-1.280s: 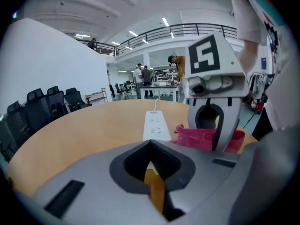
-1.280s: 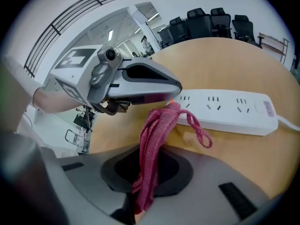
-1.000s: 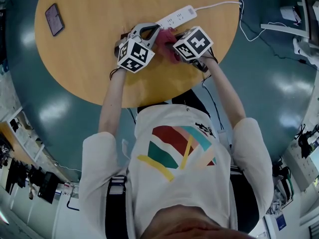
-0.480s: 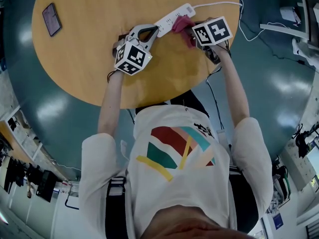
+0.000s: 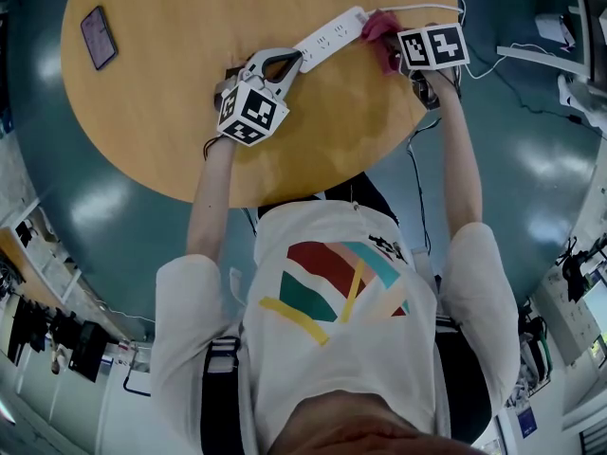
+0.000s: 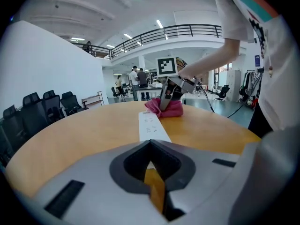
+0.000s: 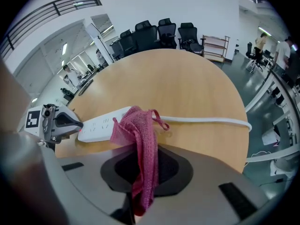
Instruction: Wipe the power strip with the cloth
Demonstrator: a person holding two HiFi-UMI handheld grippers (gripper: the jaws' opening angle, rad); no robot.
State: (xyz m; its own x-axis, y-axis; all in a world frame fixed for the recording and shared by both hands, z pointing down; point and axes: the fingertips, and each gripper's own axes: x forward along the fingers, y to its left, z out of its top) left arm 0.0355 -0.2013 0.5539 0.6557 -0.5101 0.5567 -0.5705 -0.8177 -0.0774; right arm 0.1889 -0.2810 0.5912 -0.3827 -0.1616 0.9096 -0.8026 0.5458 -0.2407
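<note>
Head view: across the last second the right claw (image 5: 396, 44) has carried the pink cloth (image 5: 381, 25) along the white power strip (image 5: 327, 38). It went from the end beside the left claw (image 5: 292, 59) to the far end, where the white cable (image 5: 417, 8) leaves the strip. The left claw has stayed put, its tips at the strip's near end on the round wooden bench (image 5: 171, 131). The dark phone (image 5: 98, 36) lies well apart and has not been disturbed.

In the right gripper view the jaws are clamped on the cloth (image 7: 139, 144), which rises from between them and bunches against the strip (image 7: 101, 125) right where the cable (image 7: 206, 121) joins it. The left gripper view shows its own jaws pressed together with nothing visibly between them. The strip (image 6: 152, 125) runs away from their tips toward the cloth (image 6: 168, 109) and the right claw (image 6: 165, 102). Whether the left claw pins the strip down or only rests against its end, I cannot tell.

My reading is that one full stroke over the socket face is now finished. The strip itself looks unmoved, so the bracing appears to be working. A return stroke, or a pass along the sides, would be the sensible follow-up. The cable junction is the spot where the cloth could snag.
</note>
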